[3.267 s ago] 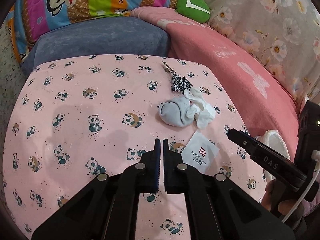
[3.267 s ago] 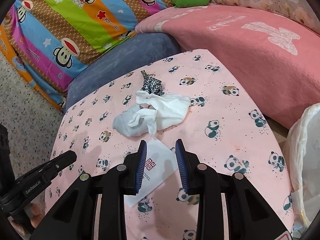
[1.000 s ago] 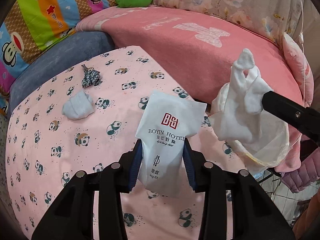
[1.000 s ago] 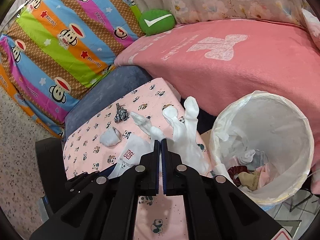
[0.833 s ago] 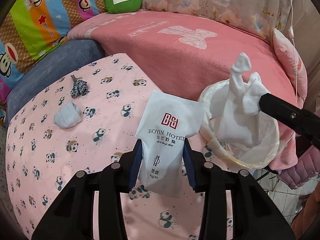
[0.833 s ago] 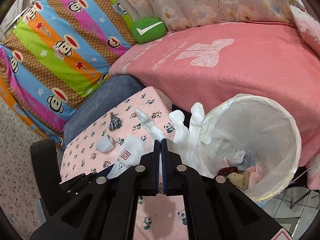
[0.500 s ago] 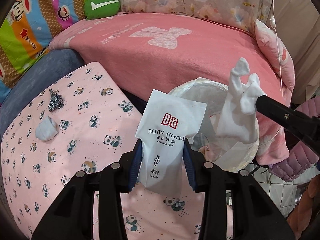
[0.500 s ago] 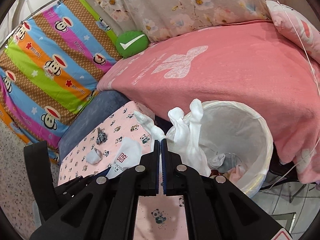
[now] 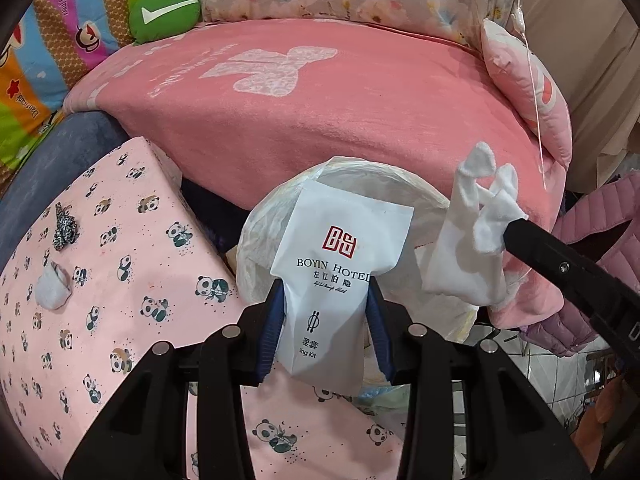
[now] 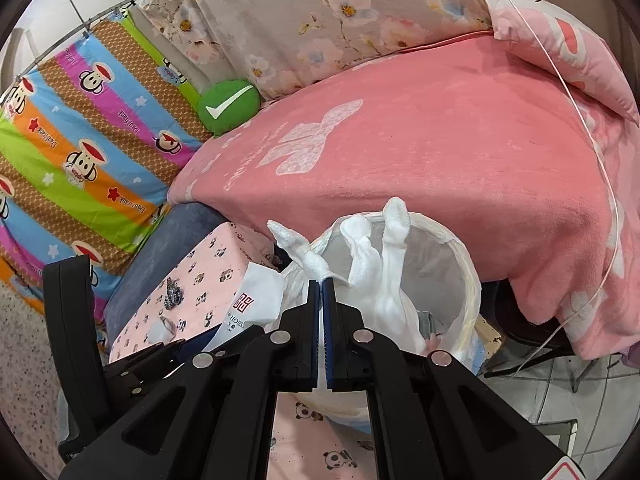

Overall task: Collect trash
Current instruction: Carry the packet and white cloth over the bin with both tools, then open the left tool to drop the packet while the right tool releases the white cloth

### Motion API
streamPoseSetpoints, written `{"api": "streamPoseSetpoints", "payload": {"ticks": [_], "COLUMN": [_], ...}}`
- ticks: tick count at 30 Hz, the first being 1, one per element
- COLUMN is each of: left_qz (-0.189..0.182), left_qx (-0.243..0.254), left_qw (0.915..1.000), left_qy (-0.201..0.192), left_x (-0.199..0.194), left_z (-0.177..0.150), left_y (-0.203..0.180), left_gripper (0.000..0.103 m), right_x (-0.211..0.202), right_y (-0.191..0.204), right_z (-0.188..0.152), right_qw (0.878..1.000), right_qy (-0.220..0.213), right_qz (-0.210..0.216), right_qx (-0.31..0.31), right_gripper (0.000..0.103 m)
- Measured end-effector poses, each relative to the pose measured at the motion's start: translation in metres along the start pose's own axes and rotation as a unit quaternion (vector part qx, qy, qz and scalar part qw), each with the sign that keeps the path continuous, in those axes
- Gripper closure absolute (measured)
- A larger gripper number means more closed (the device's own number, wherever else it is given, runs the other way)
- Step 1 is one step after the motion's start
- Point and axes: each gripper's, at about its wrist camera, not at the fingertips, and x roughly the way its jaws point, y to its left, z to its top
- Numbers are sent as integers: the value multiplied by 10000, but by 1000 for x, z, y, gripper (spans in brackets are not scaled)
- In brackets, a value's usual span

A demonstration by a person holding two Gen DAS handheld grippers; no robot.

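Note:
My left gripper (image 9: 325,304) is shut on a white Boyin Hotel packet (image 9: 338,264) and holds it upright in front of the white-lined trash bin (image 9: 256,236). My right gripper (image 10: 321,286) is shut on a white cloth (image 10: 380,276) that hangs over the bin's (image 10: 460,268) open mouth. The same cloth (image 9: 472,256) shows at the right of the left wrist view, and the packet (image 10: 256,300) shows left of the bin in the right wrist view. A grey-white wad (image 9: 50,288) and a black-and-white patterned scrap (image 9: 64,228) lie on the panda-print surface (image 9: 120,280).
A pink blanket (image 9: 340,92) covers the bed behind the bin. A green check-mark cushion (image 10: 228,106), a striped cartoon sheet (image 10: 80,152) and a blue-grey cushion (image 9: 48,160) lie at the left. Tiled floor (image 10: 560,392) shows at lower right. The bin holds some rubbish (image 10: 430,328).
Both grippers picked their items off the panda-print surface and carried them right, so the bin now sits directly behind the packet and under the white cloth.

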Motion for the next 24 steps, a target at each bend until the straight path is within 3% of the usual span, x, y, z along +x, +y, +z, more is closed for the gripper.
{"api": "streamPoseSetpoints", "payload": {"ticks": [10, 16, 24], "left_qz": [-88, 132, 217], "left_qx": [68, -77, -365], "left_qw": [9999, 9999, 9991], "left_qy": [26, -19, 18], "left_x": [10, 13, 12], "left_z": [8, 7, 3], "left_y": [-16, -12, 9], "left_gripper": [62, 34, 34], "right_x": [5, 9, 19], "right_y": [-17, -18, -11], "right_z": [3, 3, 3], "right_qw": [9999, 9999, 9999], "right_qy": [37, 96, 156], "right_qz": [-52, -67, -48], "right_qx": [140, 124, -5], "right_gripper": [99, 99, 97]}}
